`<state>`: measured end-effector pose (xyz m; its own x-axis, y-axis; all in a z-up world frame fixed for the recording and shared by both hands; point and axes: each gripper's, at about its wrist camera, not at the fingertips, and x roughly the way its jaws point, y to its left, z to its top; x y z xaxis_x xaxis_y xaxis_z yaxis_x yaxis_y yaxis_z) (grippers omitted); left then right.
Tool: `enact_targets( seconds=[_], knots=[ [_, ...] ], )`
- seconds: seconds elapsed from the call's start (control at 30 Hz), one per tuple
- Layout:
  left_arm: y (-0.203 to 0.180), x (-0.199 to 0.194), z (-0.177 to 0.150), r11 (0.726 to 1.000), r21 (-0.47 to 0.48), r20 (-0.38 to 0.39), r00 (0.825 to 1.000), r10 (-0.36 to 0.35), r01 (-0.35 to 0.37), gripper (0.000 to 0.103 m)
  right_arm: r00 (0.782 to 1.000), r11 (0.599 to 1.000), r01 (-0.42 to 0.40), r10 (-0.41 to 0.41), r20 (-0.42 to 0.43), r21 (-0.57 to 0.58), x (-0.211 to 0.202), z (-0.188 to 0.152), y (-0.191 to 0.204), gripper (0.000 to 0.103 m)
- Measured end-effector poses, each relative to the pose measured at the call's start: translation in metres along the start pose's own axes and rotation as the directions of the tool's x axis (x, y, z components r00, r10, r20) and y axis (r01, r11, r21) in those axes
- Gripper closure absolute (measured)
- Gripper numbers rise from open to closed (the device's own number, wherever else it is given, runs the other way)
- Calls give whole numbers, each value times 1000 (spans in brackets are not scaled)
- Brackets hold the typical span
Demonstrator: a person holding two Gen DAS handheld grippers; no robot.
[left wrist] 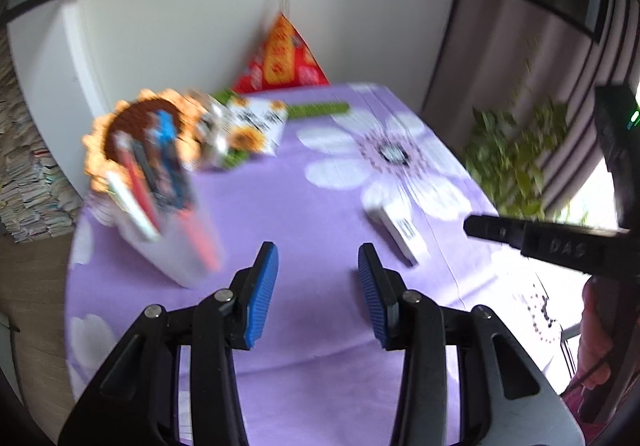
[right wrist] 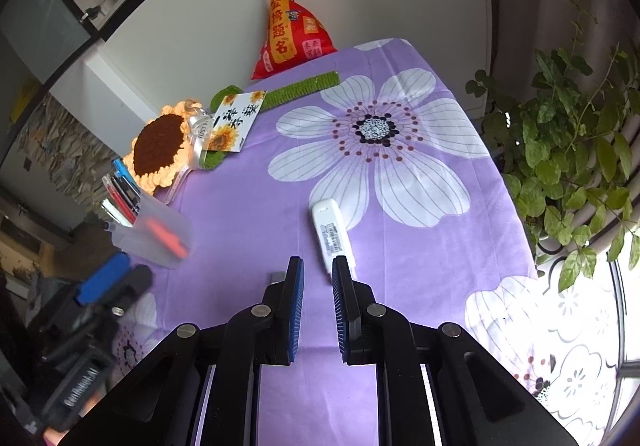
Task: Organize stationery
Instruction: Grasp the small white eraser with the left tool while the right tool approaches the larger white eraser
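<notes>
- Left wrist view: the left gripper stands wide apart and empty above the purple cloth. The white stick lies ahead and to its right; the pen cup stands to its left.
- Right wrist view: the right gripper stands narrow, holding nothing. The white stick lies just ahead, long axis running nearly away from the fingers. The right gripper appears nearer to it.

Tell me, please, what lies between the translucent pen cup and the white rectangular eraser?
Only bare purple flowered cloth separates translucent pen cup from white eraser, seen clearest in the right wrist view.
</notes>
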<state>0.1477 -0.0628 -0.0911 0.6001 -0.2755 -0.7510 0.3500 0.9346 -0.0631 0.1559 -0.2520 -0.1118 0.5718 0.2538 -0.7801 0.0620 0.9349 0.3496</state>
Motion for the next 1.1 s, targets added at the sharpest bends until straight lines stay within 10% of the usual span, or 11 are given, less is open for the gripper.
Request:
enact_targets(
  seconds=[0.53, 0.73, 1.1],
  knots=[
    [-44, 78, -9, 1000, -8, -198, 980, -3, 2, 66, 1000, 997, 7, -7, 0, 73, -8, -3, -63, 88],
    [-46, 101, -13, 1000, -17, -269, 963, 10, -15, 81, 1000, 995, 10, -9, -7, 100, -7, -3, -80, 88],
    [-46, 104, -11, 1000, -2, -244, 970, 21, -22, 89, 1000, 996, 11, -8, -25, 94, 2, -3, -84, 88]
  ],
)
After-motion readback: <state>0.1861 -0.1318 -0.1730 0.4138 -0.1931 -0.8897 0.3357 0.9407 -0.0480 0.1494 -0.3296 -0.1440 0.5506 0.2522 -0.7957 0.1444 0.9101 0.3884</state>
